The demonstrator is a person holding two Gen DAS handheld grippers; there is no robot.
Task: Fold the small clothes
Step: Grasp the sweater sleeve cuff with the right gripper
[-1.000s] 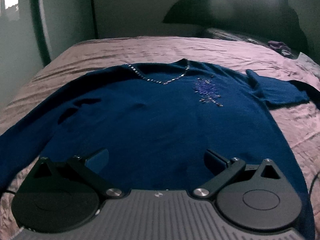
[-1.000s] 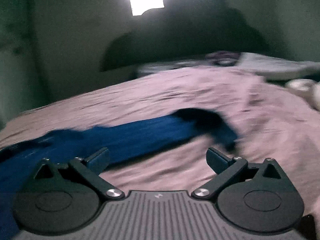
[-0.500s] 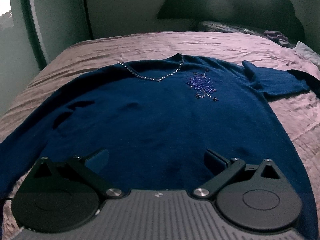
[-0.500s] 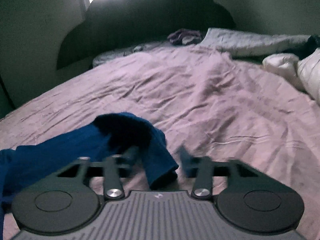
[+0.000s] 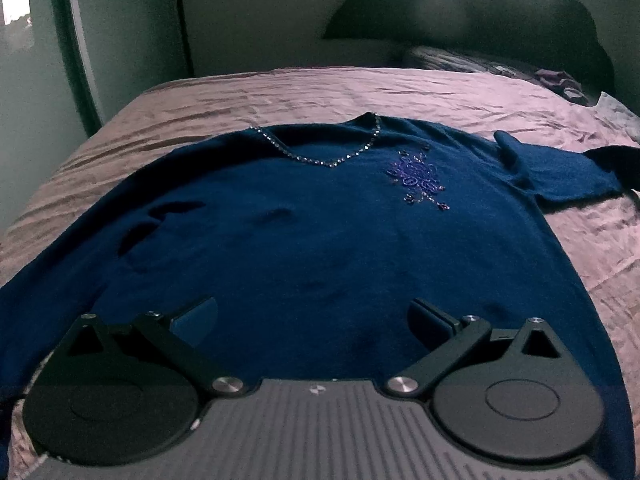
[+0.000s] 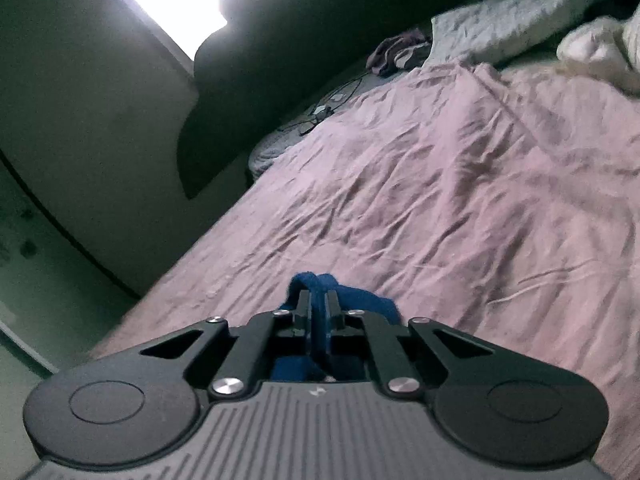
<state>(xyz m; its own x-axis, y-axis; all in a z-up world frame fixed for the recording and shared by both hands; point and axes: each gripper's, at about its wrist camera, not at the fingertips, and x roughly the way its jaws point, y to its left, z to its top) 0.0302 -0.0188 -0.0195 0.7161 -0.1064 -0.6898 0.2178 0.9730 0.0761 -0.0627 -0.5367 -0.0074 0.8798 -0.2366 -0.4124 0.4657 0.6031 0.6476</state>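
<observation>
A dark blue sweater [image 5: 312, 232] lies spread flat, front up, on a pink bedsheet [image 5: 360, 88], with a beaded neckline [image 5: 320, 156] and a purple beaded motif [image 5: 420, 176]. My left gripper [image 5: 314, 320] is open and empty, just above the sweater's lower hem. The sweater's right sleeve [image 5: 560, 168] stretches off to the right. My right gripper [image 6: 319, 300] is shut on the end of that blue sleeve [image 6: 316, 280], which bunches between and past the fingertips, just above the sheet.
Wrinkled pink sheet [image 6: 460, 200] extends ahead of the right gripper. A grey pillow [image 6: 512, 24], white bedding [image 6: 600, 48], a small purple garment [image 6: 396, 52] and cables [image 6: 320, 112] lie near the dark headboard [image 6: 320, 40]. A wall and door frame [image 5: 80, 60] stand left.
My right gripper moved onto the sleeve end and closed on it, then tilted. The left gripper stayed open and edged slightly forward over the hem.
</observation>
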